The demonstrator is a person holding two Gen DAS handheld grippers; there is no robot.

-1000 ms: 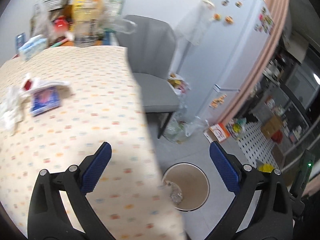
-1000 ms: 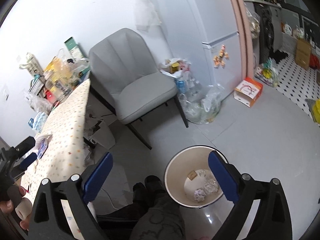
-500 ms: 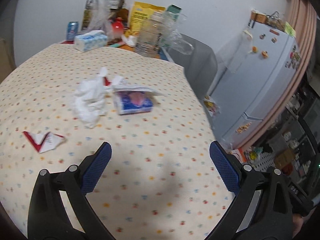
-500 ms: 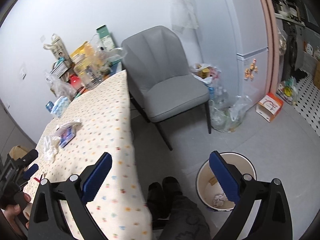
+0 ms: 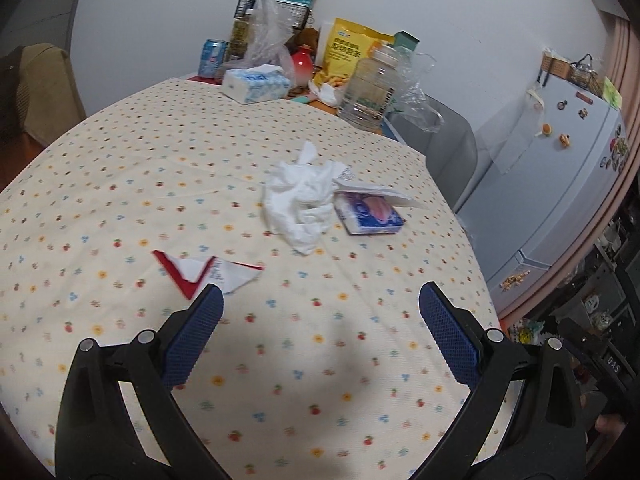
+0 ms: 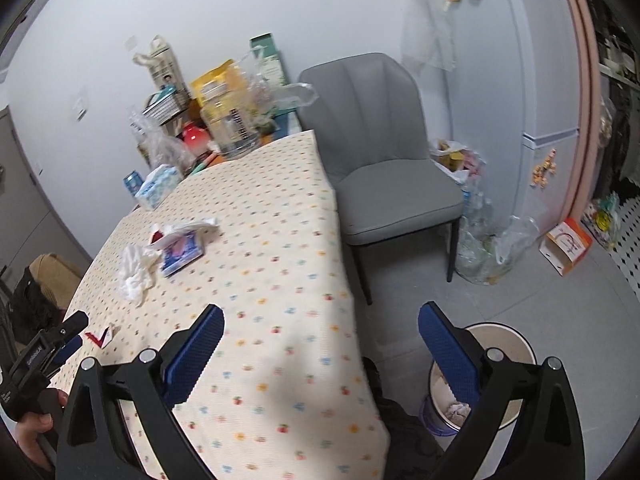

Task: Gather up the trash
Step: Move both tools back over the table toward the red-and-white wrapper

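On the dotted tablecloth lie a crumpled white tissue (image 5: 304,200), a blue packet (image 5: 370,214) under a white paper slip, and a red-and-white wrapper (image 5: 200,274). My left gripper (image 5: 320,328) hovers open over the cloth, its left pad just short of the wrapper. The same tissue (image 6: 136,272), packet (image 6: 182,252) and wrapper (image 6: 100,336) show in the right wrist view. My right gripper (image 6: 320,348) is open and empty above the table's near right edge. The left gripper (image 6: 52,348) shows at the lower left there. A beige trash bin (image 6: 500,336) with crumpled paper stands on the floor.
Bottles, bags and a tissue box (image 5: 256,84) crowd the table's far end. A grey chair (image 6: 384,168) stands beside the table, with plastic bags (image 6: 488,248) and a fridge (image 6: 532,80) beyond. A brown chair (image 5: 44,88) sits at the far left.
Both views have swung from the floor and bin up onto the table. The left gripper now faces the trash on the cloth; both grippers stayed open.
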